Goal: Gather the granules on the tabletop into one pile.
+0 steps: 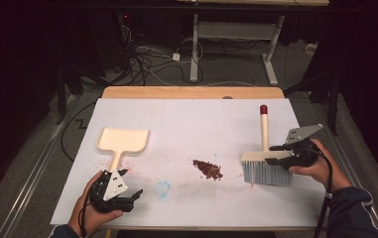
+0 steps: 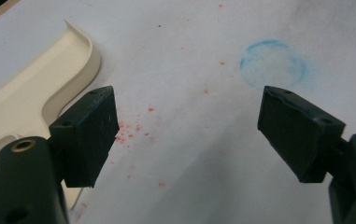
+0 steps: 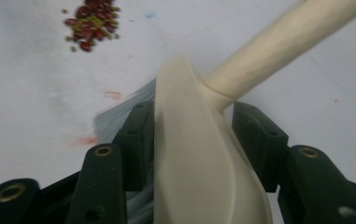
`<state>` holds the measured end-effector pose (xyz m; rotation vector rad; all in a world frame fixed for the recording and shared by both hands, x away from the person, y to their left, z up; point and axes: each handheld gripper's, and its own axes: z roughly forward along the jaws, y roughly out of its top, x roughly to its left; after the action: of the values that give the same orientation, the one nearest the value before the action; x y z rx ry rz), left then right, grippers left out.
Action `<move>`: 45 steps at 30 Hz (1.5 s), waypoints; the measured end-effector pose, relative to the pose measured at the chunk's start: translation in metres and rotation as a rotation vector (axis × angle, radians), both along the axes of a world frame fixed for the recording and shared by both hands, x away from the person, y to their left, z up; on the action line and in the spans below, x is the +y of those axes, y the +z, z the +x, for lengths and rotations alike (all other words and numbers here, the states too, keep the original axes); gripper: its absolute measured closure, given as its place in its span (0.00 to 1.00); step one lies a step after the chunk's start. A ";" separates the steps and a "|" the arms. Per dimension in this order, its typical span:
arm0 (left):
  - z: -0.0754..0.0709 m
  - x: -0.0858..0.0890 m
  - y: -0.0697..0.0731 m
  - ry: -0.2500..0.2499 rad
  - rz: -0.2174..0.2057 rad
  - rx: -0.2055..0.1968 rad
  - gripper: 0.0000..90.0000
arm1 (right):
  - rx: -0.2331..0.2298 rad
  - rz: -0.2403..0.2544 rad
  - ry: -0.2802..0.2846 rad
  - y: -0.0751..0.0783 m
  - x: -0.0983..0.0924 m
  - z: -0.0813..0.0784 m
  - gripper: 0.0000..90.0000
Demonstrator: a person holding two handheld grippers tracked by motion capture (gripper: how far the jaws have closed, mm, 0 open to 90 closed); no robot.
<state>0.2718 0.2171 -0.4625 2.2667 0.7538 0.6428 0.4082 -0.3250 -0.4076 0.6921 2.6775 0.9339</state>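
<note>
The right claw (image 1: 282, 154), at right of frame, is straddling the brush (image 1: 265, 167) head, pads apparently not yet pressing, to sweep the crumb pile (image 1: 207, 169); the left claw (image 1: 127, 198) is waiting open beside the dustpan (image 1: 123, 141).

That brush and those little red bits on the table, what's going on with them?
A person is getting ready to sweep. The right gripper has its jaws around the head of the brush, one pad against it and the other just off it. The bristles rest on the white table, beside the pile of red crumbs. The left gripper sits open and holds nothing, right next to the handle of the cream dustpan, which lies flat on the table.
</note>
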 end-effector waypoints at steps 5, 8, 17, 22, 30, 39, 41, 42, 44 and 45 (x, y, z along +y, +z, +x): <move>0.000 0.001 -0.001 0.001 -0.005 0.004 0.22 | 0.025 0.070 -0.106 -0.006 -0.015 0.021 0.53; 0.000 0.000 -0.001 0.001 -0.004 0.004 0.22 | 0.022 -0.004 -0.206 -0.012 -0.024 0.028 0.52; 0.001 -0.002 -0.001 -0.005 0.007 0.004 0.22 | -0.047 -0.067 -0.463 -0.038 -0.009 0.042 0.75; 0.001 -0.001 -0.001 -0.006 0.009 0.006 0.22 | -0.035 -0.060 -0.512 -0.045 -0.005 0.043 0.72; 0.000 -0.001 0.000 -0.006 0.010 0.001 0.22 | -0.040 -0.090 -0.541 -0.044 0.003 0.038 0.66; -0.001 -0.001 -0.001 -0.004 0.013 0.004 0.22 | -0.028 -0.051 -0.590 -0.044 -0.010 0.032 0.67; -0.001 -0.001 -0.001 -0.004 0.012 0.004 0.22 | -0.033 -0.071 -0.597 -0.044 -0.010 0.032 0.66; -0.001 -0.001 -0.001 -0.005 0.013 0.004 0.22 | -0.026 -0.064 -0.603 -0.044 -0.011 0.032 0.66; -0.001 -0.002 -0.001 -0.005 0.016 0.005 0.22 | -0.022 -0.065 -0.615 -0.046 -0.012 0.033 0.66; -0.001 -0.002 -0.001 -0.003 0.010 0.004 0.22 | -0.021 -0.061 -0.610 -0.047 -0.012 0.033 0.65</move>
<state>0.2710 0.2150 -0.4640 2.2781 0.7503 0.6421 0.4415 -0.3371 -0.4546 1.3616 2.2334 0.6785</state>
